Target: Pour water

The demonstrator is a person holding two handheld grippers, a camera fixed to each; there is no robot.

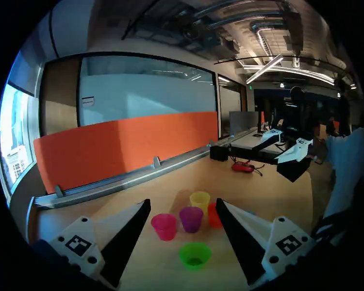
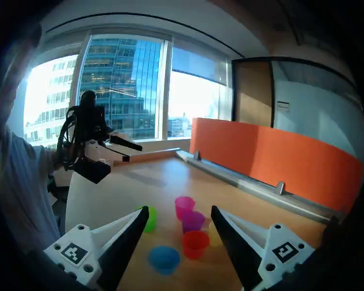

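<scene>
- Left gripper view looks down on a cluster of small cups standing upright on the pale wooden counter. A green plastic cup is nearest, with a pink plastic cup and a purple plastic cup behind it. Farther back are a yellow plastic cup and a red plastic cup, the red one partly hidden by a finger.
- The left tongs are spread wide with nothing gripped. The cups are framed between the fingers and touched by neither.
- The right tongs are likewise held fully apart and empty, pointed at the same cluster from another side.
- The cups stand mouth-up and close together, presumably so that one can be lifted and tipped into a neighbour with little travel. The spread fingers are judged to be readied for a first grasp.
- A blue plastic cup is seen in right gripper view, just in front of the red cup, along with bright windows. Ceiling lights are seen in left gripper view.
- An orange partition is set along the counter's far edge.
- Whether any cup holds water cannot be told.
</scene>
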